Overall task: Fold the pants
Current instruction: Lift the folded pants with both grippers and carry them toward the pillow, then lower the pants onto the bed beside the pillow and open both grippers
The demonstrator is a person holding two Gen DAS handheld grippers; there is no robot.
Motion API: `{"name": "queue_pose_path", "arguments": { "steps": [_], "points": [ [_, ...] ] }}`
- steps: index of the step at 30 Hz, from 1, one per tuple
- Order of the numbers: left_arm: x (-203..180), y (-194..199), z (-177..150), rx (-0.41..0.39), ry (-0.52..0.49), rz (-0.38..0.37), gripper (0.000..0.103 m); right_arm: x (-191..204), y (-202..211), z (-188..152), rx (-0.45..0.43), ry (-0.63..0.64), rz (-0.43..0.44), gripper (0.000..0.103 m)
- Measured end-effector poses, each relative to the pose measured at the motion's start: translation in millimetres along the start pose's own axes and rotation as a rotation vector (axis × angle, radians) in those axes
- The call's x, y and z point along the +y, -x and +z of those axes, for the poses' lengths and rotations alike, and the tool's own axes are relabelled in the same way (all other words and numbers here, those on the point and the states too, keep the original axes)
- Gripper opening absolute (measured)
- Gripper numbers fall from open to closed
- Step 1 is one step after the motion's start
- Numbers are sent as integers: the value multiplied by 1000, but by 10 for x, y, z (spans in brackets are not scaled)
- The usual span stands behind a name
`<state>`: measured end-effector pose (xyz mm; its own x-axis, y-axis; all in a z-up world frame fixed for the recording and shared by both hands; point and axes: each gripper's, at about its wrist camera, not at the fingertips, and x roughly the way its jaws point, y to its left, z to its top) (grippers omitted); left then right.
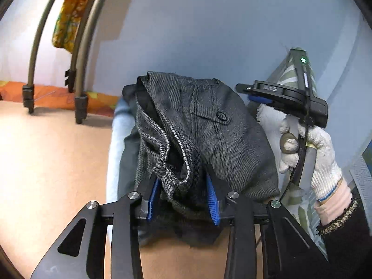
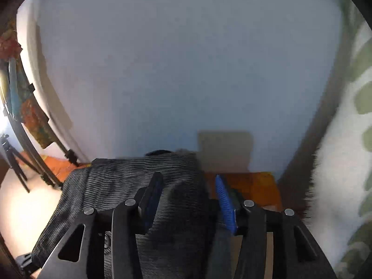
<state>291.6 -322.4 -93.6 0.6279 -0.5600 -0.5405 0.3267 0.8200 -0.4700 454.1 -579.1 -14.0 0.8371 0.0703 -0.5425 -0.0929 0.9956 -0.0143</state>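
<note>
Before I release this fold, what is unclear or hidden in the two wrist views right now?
- Pants, left wrist view: bunched in a heap; legs and hems are hidden under its own folds.
- Left gripper: cloth lies between the fingers, but whether the pads press it is unclear.
- Right gripper, right wrist view: motion blur smears the cloth; any grip is unreadable.
- Patterned fabric, right edge: blurred and cut off.

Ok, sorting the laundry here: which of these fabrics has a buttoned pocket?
The dark grey woven pants in the middle; the hanging orange floral cloth and the green-and-white leaf-print cloth show no pocket.
</note>
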Motion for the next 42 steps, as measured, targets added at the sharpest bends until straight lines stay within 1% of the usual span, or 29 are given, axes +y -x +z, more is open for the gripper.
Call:
{"name": "queue_pose_path", "arguments": {
  "steps": [1, 3, 5, 7, 9, 10, 12, 15, 16, 18, 20, 22, 25, 28, 30, 31, 33, 34, 36, 39, 42],
  "points": [
    [8, 19, -10, -2, -3, 5, 39, 7, 92, -19, -22, 8, 5, 50],
    [9, 168, -27, -21, -26, 26, 39, 53, 226, -86, -44, 7, 42, 50],
    [-59, 286, -2, -58, -73, 61, 39, 112, 420, -209, -75, 16, 88, 50],
    [-134, 363, 83, -95, -112, 76, 39, 161, 538, -317, -81, 25, 133, 50],
    [-201, 331, 245, -124, -147, 85, 39, 256, 559, -380, -69, 49, 173, 49],
    [-213, 289, 321, -119, -155, 82, 39, 311, 553, -405, -52, 67, 181, 49],
    [-259, 109, 502, -80, -188, 81, 39, 333, 488, -490, -25, 96, 177, 48],
    [-243, -203, 660, -17, -230, 96, 39, 278, 411, -629, 6, 93, 185, 47],
    [-240, -244, 658, -4, -237, 102, 39, 242, 391, -704, 12, 91, 183, 48],
    [-194, -429, 641, 26, -260, 151, 39, 189, 316, -818, 32, 104, 164, 47],
    [-132, -530, 595, 41, -268, 192, 39, 139, 235, -925, 53, 122, 113, 47],
    [-63, -579, 558, 46, -265, 215, 39, 57, 264, -954, 51, 95, 107, 47],
    [6, -541, 548, 33, -266, 242, 39, -50, 492, -983, 7, 32, 114, 47],
    [25, -496, 572, 26, -289, 272, 39, -22, 762, -1109, -23, 32, 131, 47],
    [4, -503, 568, 27, -338, 323, 39, 20, 864, -1243, -19, 45, 142, 47],
    [16, -491, 590, 28, -337, 330, 39, 43, 881, -1297, -1, 66, 132, 46],
    [31, -440, 602, 23, -315, 331, 39, 117, 792, -1412, 54, 120, 69, 44],
    [33, -389, 607, 18, -298, 322, 39, 142, 737, -1451, 76, 131, 52, 42],
    [8, -283, 607, 7, -291, 312, 39, 70, 724, -1555, 116, 111, 36, 42],
    [-44, -123, 606, -1, -292, 292, 39, -44, 834, -1631, 128, 75, 22, 42],
    [-112, 44, 579, 1, -288, 264, 39, -78, 975, -1682, 125, 55, 17, 42]
  ]
}}
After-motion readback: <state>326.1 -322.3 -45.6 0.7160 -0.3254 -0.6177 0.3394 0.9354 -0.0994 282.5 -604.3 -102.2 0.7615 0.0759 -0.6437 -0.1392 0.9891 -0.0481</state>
